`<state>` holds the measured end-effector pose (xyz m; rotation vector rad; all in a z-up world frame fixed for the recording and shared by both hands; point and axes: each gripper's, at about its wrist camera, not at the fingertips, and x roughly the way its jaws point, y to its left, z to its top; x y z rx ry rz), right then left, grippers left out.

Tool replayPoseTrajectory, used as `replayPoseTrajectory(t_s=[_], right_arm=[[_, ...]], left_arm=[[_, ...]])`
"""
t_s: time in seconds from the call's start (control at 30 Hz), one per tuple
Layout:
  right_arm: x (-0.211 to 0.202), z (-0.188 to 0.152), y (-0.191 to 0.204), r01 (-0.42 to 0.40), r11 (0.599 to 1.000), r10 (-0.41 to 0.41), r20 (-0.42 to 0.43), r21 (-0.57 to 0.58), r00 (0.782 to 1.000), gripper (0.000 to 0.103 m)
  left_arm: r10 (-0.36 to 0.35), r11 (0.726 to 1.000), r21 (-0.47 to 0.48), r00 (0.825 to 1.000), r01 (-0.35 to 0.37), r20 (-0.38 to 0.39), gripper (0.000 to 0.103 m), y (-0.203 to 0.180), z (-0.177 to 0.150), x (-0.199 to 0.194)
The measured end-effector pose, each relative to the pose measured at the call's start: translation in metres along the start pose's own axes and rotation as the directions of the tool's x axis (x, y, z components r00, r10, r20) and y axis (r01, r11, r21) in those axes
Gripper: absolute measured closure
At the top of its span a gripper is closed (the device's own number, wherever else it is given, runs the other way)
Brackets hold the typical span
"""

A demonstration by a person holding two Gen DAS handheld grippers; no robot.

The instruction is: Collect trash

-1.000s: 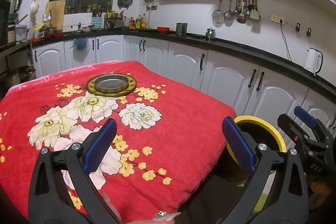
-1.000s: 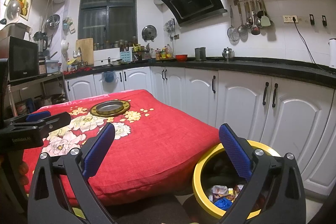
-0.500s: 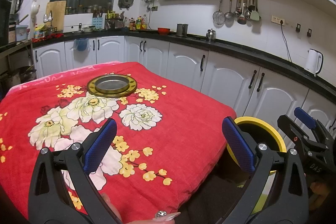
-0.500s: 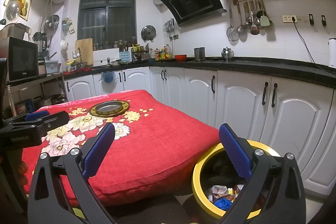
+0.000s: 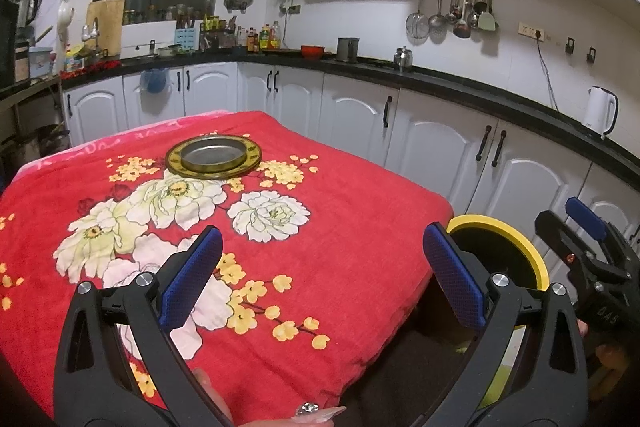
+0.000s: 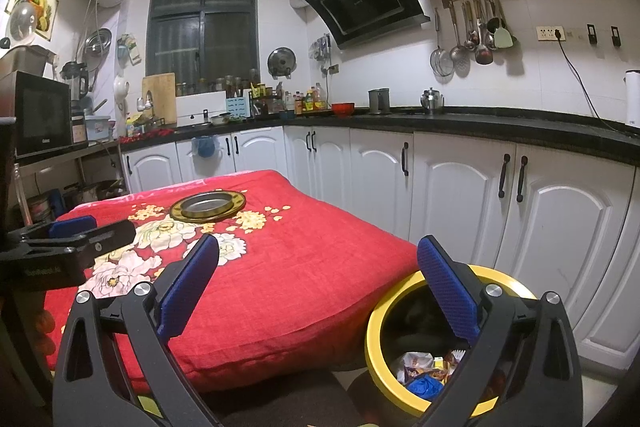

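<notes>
A yellow-rimmed black bin (image 6: 374, 331) stands on the floor at the table's right corner, with several wrappers and a blue scrap (image 6: 426, 373) inside it. In the left wrist view the bin (image 5: 524, 247) shows beyond the corner. My left gripper (image 5: 322, 277) hovers open over the red floral cloth, nothing between its blue pads. Above and to the left of the bin my right gripper (image 6: 318, 293) stands open and holds nothing. Each gripper appears at the edge of the other's view.
A red flowered cloth (image 5: 340, 227) covers the table, and a brass-rimmed metal dish (image 5: 213, 157) lies at its far side. White cabinets (image 6: 452, 187) under a black counter run close behind and to the right. A fingernail (image 5: 320, 413) shows at the bottom edge.
Both views have drifted only slightly; the dish sits a touch lower in the frames. Both grippers stay open with nothing in them.
</notes>
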<state>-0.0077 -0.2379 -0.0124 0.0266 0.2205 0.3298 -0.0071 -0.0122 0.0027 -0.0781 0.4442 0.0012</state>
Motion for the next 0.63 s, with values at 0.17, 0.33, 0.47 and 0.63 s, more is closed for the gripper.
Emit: replayPoseTrajectory(t_s=[0.17, 0.33, 0.47, 0.63], right_arm=[[0.001, 0.0, 0.0, -0.002, 1.0, 0.002, -0.004, 0.001, 1.0, 0.006], [0.001, 0.0, -0.002, -0.011, 1.0, 0.011, -0.008, -0.004, 1.0, 0.006], [0.014, 0.008, 0.005, -0.081, 0.997, 0.08, -0.055, -0.016, 0.995, 0.006], [0.058, 0.025, 0.071, -0.291, 0.952, 0.265, -0.221, -0.096, 0.939, 0.006]], left_arm=[[0.029, 1.0, 0.005, 0.999, -0.029, -0.013, 0.011, -0.001, -0.001, 0.003], [0.018, 1.0, -0.008, 1.0, -0.018, -0.012, 0.011, 0.001, 0.0, 0.003], [0.054, 0.996, -0.067, 0.998, -0.056, -0.03, 0.011, 0.021, 0.009, 0.002], [0.224, 0.946, -0.226, 0.972, -0.233, -0.064, 0.011, 0.114, 0.033, -0.002]])
